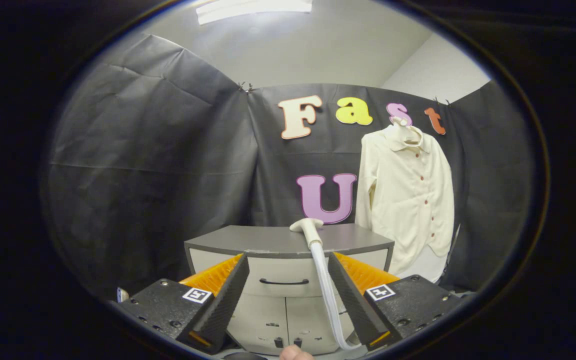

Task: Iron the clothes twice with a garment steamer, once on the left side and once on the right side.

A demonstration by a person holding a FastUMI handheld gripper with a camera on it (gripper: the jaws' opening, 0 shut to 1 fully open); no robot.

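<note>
Steamer head [307, 226] lies on the cabinet [268, 239] beyond your spread, empty gripper [288, 270], handle running toward you, nearer the right finger.

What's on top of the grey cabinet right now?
Only the white steamer head lies on the grey cabinet, and its hose drops over the front edge between the open gripper fingers. The cream shirt covers the top's far right corner.
</note>
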